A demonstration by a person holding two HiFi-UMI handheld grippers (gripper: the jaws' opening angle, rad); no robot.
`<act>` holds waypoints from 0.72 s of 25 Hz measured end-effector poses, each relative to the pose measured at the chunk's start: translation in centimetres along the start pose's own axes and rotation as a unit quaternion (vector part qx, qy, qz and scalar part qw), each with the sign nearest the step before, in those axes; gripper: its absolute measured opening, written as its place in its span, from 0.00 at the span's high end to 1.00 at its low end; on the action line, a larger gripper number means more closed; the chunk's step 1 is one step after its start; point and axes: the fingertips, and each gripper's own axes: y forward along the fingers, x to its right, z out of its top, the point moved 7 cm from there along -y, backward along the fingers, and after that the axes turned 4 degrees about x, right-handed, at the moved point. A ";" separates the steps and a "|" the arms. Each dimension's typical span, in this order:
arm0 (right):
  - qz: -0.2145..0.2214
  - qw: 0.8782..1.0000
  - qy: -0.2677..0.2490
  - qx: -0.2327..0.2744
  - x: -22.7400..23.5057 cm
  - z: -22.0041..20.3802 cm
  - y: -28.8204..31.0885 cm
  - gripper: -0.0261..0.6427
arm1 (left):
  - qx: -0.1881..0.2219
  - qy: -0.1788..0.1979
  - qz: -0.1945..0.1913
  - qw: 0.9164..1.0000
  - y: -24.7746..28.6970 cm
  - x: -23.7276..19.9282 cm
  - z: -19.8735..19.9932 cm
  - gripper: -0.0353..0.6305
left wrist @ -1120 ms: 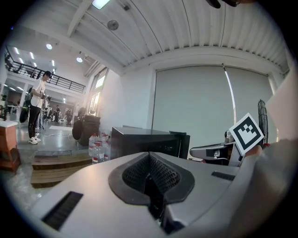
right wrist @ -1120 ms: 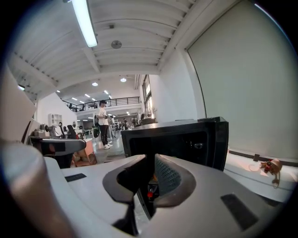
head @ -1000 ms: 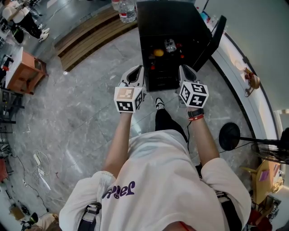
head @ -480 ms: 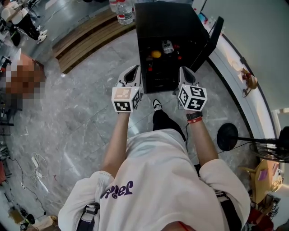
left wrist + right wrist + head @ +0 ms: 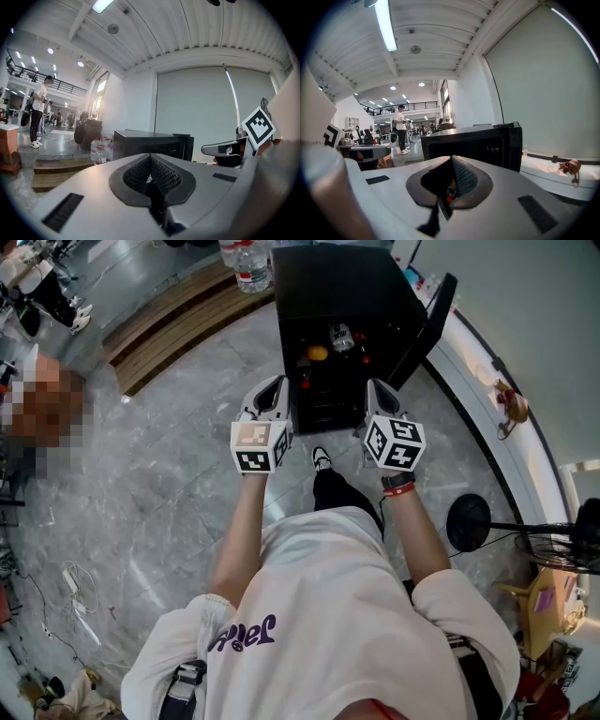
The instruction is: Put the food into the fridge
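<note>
A small black fridge [image 5: 337,292] stands on the floor with its door [image 5: 435,317] swung open to the right. On its upper shelf lie an orange [image 5: 318,353], a can [image 5: 340,337] and small red items. My left gripper [image 5: 272,395] and right gripper [image 5: 378,395] hover side by side in front of the open fridge, just outside it. Both are shut with nothing between the jaws. In the left gripper view the fridge [image 5: 150,143] lies ahead beyond the closed left gripper [image 5: 151,180]. The right gripper [image 5: 449,187] also points at the fridge [image 5: 473,145].
Water bottles [image 5: 246,263] stand on a wooden step [image 5: 178,324] left of the fridge. A white ledge [image 5: 487,399] runs along the right, with a black fan base [image 5: 469,521] near it. The person's shoe [image 5: 321,458] is just before the fridge. Cables [image 5: 80,582] lie at left.
The fridge and both grippers have drifted slightly left and up in the head view. The grippers keep the same spacing in front of the open fridge.
</note>
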 end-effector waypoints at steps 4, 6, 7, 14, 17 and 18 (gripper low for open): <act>-0.004 1.000 0.007 0.002 0.3 -0.2 -0.1 0.94 | -0.003 0.005 -0.003 1.000 0.1 0.2 -0.5 0.92; -0.006 1.000 0.007 0.004 0.3 -0.2 -0.2 0.94 | 0.000 0.003 -0.003 1.000 0.1 0.2 -0.3 0.92; -0.006 1.000 0.007 0.004 0.3 -0.2 -0.2 0.94 | 0.001 0.002 -0.003 1.000 0.1 0.2 -0.3 0.92; -0.009 1.000 0.008 0.006 0.0 0.0 -0.7 0.94 | 0.000 -0.001 -0.006 1.000 -0.1 0.5 -0.2 0.92; -0.012 1.000 0.008 0.006 -0.1 0.2 -1.3 0.94 | -0.001 -0.004 -0.008 1.000 -0.6 0.9 -0.2 0.92; -0.013 1.000 0.008 0.006 -0.2 0.2 -1.5 0.94 | -0.001 -0.005 -0.008 1.000 -0.9 1.0 -0.2 0.92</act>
